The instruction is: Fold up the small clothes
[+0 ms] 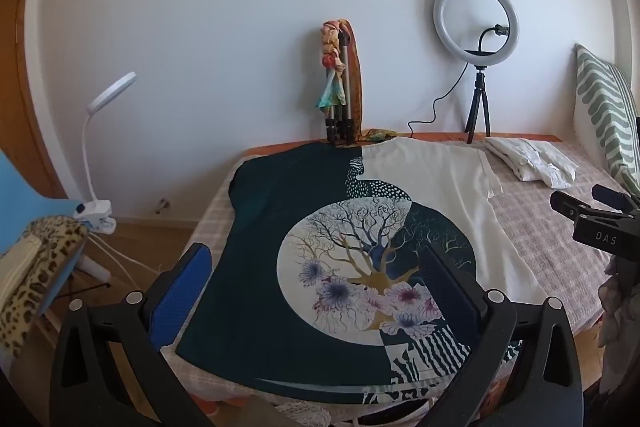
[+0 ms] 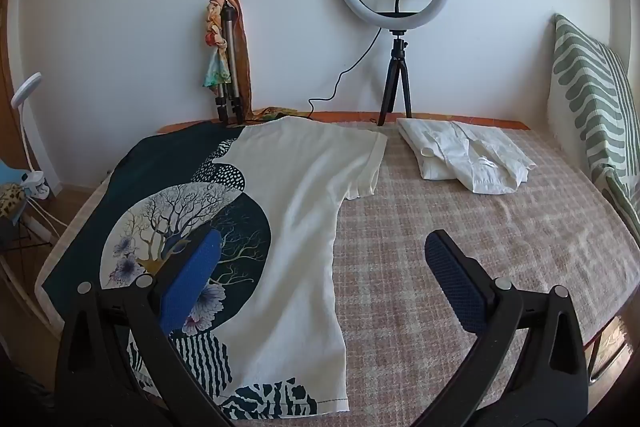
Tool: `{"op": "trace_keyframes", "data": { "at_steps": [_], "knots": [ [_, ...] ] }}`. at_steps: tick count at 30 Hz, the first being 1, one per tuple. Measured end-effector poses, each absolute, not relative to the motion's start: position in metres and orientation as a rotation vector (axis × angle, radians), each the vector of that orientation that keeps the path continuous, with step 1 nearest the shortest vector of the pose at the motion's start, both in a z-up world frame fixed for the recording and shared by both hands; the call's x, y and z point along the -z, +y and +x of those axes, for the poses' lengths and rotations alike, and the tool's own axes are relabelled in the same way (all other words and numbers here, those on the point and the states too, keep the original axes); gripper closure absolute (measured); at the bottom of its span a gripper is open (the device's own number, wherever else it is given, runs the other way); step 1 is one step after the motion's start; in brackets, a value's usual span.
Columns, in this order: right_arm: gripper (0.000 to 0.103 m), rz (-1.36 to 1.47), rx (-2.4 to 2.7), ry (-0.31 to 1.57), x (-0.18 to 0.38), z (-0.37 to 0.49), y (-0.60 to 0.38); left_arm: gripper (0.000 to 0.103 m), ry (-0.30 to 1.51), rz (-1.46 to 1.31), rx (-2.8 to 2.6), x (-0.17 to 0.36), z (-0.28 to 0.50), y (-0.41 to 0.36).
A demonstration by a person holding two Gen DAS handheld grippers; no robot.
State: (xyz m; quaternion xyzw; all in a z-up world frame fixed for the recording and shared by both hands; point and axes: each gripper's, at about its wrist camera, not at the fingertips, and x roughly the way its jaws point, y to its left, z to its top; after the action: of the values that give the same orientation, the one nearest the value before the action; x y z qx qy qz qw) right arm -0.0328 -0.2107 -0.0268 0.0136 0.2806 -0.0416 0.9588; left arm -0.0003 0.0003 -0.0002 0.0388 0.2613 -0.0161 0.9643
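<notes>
- Left wrist view: our left gripper point(image 1: 316, 291) hung with fingers spread wide and empty over the printed T-shirt point(image 1: 344, 247), which lay flat across the middle of the frame on the checked bed cover point(image 1: 560, 227). We judged the dark left edge the place to pinch.
- Right wrist view: our right gripper point(image 2: 324, 279) was equally wide and empty, straddling the shirt's white side edge at lower centre; a folded white garment point(image 2: 464, 155) sat upper right. We judged both hems should lift together.
</notes>
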Motion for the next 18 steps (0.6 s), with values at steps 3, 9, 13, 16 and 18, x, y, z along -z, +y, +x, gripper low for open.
{"op": "trace_keyframes", "data": {
  "at_steps": [3,9,13,16,18],
  "knots": [
    [0.0,0.022,0.086,0.565,0.0266,-0.0333,-0.21,0.0,0.534,0.082,0.042,0.001,-0.0002,0.0016],
    [0.0,0.029,0.088,0.56,0.0265,-0.0332,-0.2114,0.0,0.53,0.093,0.022,0.001,0.0,0.0069],
    [0.0,0.029,0.087,0.557,0.0251,-0.0328,-0.2111,0.0,0.532,0.09,0.02,0.001,0.0,0.0078],
    [0.0,0.029,0.087,0.556,0.0254,-0.0326,-0.2108,0.0,0.531,0.089,0.021,0.0019,-0.0006,0.0077],
    [0.0,0.031,0.087,0.554,0.0258,-0.0328,-0.2107,0.0,0.529,0.09,0.015,-0.0003,-0.0001,0.0062]
  ]
}}
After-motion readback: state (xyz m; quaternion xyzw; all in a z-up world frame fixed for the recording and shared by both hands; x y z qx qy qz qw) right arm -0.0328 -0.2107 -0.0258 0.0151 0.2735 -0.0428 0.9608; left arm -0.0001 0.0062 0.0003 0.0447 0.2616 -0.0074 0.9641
